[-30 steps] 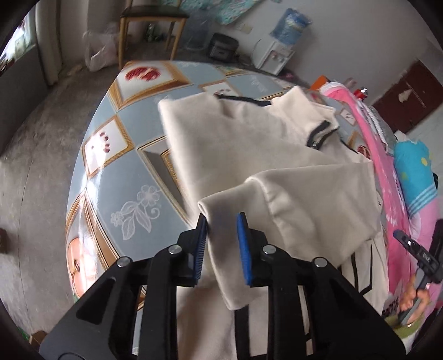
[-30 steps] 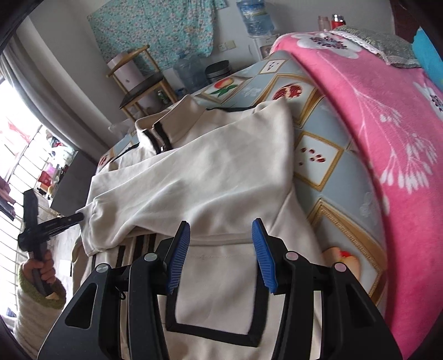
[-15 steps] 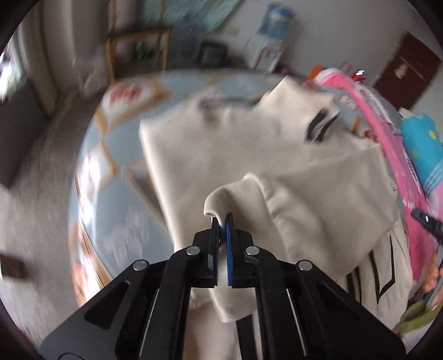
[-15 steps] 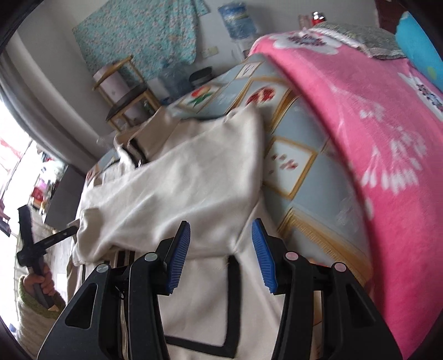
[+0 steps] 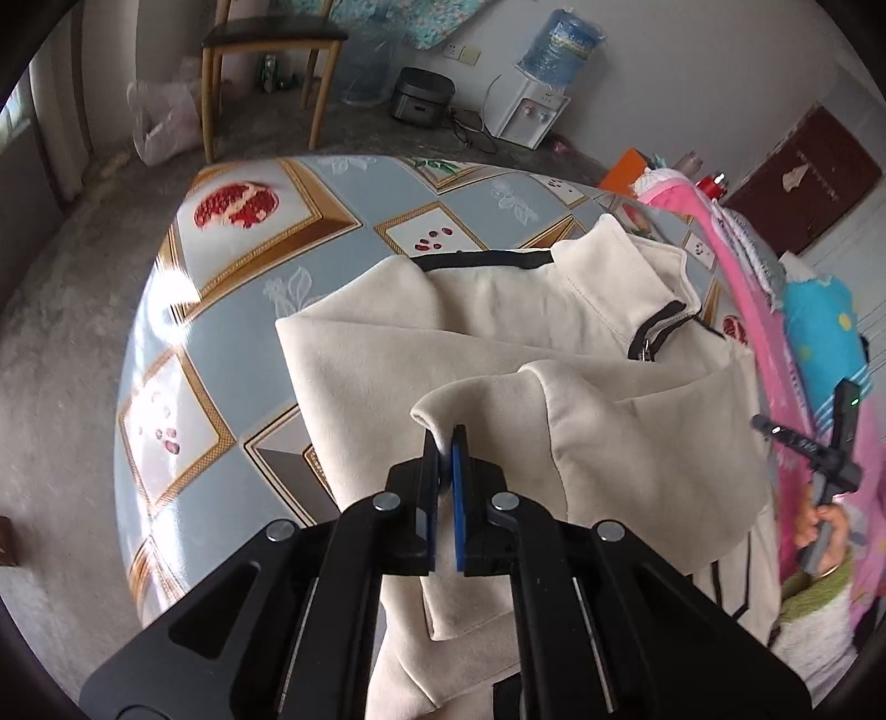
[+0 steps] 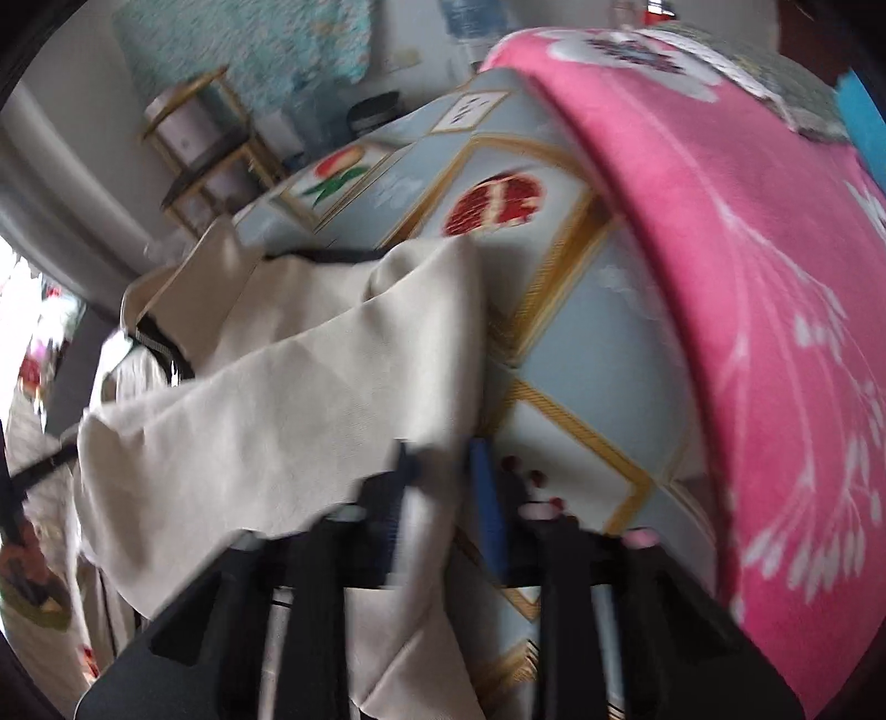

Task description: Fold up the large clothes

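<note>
While lying spread out on the bench (image 5: 232,343) with the fruit pictures: cream jacket (image 5: 443,310) with black trim, collar (image 5: 626,277) standing up at the far end. One sleeve (image 5: 609,421) folded across the front. Left tongs (image 5: 444,443) clenched tight on a pinch of that sleeve near its end, lifting a little bump of cloth. Right tongs (image 6: 443,471) closing at the jacket's side edge, next to the bare bench, with cream cloth between them. Too blurry there to see how hard the pinch is. Just past that side, a pink blanket (image 6: 747,277) with white flowers. On the floor beyond the bench, a wooden chair (image 5: 266,39) and a water cooler (image 5: 542,94) by the wall.
</note>
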The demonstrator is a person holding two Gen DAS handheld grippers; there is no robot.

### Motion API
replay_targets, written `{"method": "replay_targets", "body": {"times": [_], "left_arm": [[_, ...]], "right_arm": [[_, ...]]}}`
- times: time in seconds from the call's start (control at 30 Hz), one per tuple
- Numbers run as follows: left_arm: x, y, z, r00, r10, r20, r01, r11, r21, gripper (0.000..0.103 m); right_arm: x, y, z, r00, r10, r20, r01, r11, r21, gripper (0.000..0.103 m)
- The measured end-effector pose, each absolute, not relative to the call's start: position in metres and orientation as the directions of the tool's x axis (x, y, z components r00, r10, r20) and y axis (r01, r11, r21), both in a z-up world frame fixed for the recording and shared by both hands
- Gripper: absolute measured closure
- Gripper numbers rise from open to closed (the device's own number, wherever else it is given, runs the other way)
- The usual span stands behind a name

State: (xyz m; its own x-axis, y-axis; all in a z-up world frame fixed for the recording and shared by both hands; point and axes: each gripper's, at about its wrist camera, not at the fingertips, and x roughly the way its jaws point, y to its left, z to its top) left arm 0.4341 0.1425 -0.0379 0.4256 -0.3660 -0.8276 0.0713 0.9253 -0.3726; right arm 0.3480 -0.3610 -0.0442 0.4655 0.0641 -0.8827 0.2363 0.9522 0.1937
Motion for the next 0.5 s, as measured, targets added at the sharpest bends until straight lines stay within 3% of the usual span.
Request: {"method": "replay_targets", "body": {"times": [0.17, 0.3, 0.37, 0.5], "left_arm": [[0.430, 0.150, -0.015, 0.416, -0.476, -0.775, 0.081, 0.868, -0.490, 0.099], [0.440, 0.142, -0.038, 0.344, -0.382, -0.858, 0.031, 0.917, -0.397, 0.098], [0.443, 0.142, -0.052, 0.311, -0.403, -0.861, 0.008, 0.907, -0.422, 0.098], [0.434, 0.145, -0.055, 0.321, -0.444, -0.837, 0.006, 0.884, -0.467, 0.084]], "right_arm": [[0.331, -0.361, -0.015, 0.556, 0.000, -0.832, 0.267, 0.947, 0.179, 0.098], [0.335, -0.368, -0.034, 0.521, -0.035, -0.853, 0.300, 0.943, 0.145, 0.098], [0.339, -0.373, -0.044, 0.506, -0.039, -0.862, 0.315, 0.939, 0.142, 0.098], [0.341, -0.381, -0.045, 0.519, -0.025, -0.855, 0.323, 0.931, 0.169, 0.098]]}}
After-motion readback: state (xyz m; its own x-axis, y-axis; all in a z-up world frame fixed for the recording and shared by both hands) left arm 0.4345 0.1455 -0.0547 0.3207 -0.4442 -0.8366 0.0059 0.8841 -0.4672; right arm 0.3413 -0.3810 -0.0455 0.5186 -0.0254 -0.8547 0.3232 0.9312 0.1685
